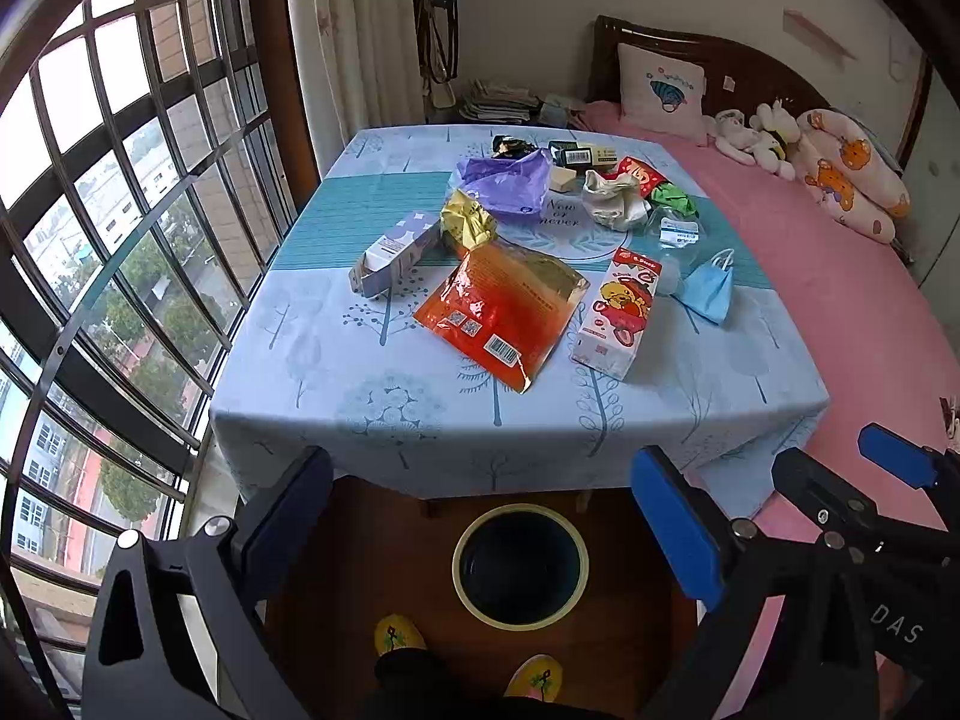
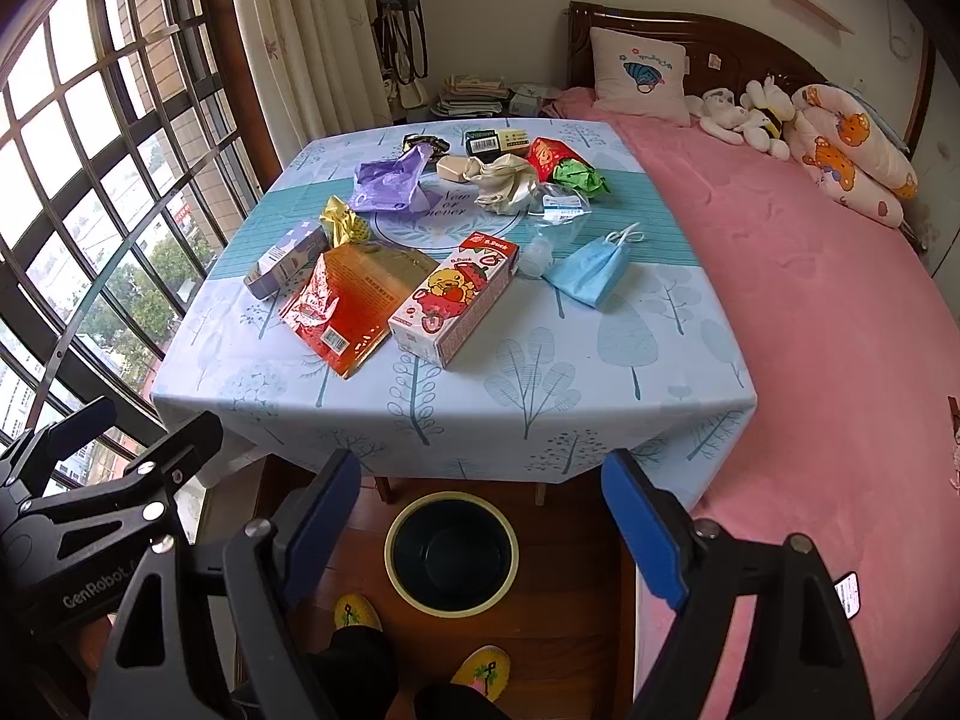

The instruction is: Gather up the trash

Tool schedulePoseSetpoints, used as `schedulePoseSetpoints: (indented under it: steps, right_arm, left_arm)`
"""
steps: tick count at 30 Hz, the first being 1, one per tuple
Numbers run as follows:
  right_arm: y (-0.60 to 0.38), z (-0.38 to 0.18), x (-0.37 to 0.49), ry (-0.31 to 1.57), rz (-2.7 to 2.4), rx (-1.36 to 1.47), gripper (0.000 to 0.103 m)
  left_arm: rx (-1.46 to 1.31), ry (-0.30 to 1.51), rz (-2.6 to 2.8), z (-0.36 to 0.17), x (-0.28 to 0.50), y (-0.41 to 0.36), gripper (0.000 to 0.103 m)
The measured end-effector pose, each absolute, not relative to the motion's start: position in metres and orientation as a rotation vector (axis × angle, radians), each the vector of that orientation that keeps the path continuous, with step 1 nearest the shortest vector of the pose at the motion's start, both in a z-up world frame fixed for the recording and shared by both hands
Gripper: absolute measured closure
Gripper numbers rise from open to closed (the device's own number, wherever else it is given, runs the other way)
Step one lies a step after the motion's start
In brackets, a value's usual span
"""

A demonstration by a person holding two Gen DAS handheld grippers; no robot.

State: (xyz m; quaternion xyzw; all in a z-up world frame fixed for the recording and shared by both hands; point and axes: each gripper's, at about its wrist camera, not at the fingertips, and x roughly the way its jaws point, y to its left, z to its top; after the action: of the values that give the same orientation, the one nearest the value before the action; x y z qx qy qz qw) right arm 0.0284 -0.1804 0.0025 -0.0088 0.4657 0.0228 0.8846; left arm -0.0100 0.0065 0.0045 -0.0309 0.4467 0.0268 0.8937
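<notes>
Trash is strewn over a table with a blue tree-print cloth (image 1: 384,414) (image 2: 540,414): an orange foil bag (image 1: 504,318) (image 2: 348,312), a strawberry drink carton (image 1: 621,315) (image 2: 453,303), a blue face mask (image 1: 711,288) (image 2: 591,270), a purple plastic bag (image 1: 510,180) (image 2: 390,183), a lilac box (image 1: 396,252) (image 2: 288,261), gold foil (image 1: 468,222) (image 2: 342,219) and crumpled cream paper (image 1: 615,198) (image 2: 501,183). A dark bin with a cream rim (image 1: 519,564) (image 2: 451,555) stands on the floor before the table. My left gripper (image 1: 486,531) and right gripper (image 2: 480,531) both hang open and empty above the bin.
A pink bed (image 1: 840,276) (image 2: 810,312) with a pillow and soft toys flanks the table's right side. A barred window (image 1: 120,240) runs along the left. A person's yellow slippers (image 1: 399,636) (image 2: 357,612) stand beside the bin on the wooden floor.
</notes>
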Motion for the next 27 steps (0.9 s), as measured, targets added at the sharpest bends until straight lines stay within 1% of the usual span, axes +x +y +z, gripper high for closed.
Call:
schedulePoseSetpoints:
  steps: [27]
  right_arm:
    - [-0.1819,0.0022,0.0278,0.968,0.05,-0.011,0.02]
  left_arm:
    - [-0.059,0.918,0.059,0.0061,-0.0115,0.0068,0.005]
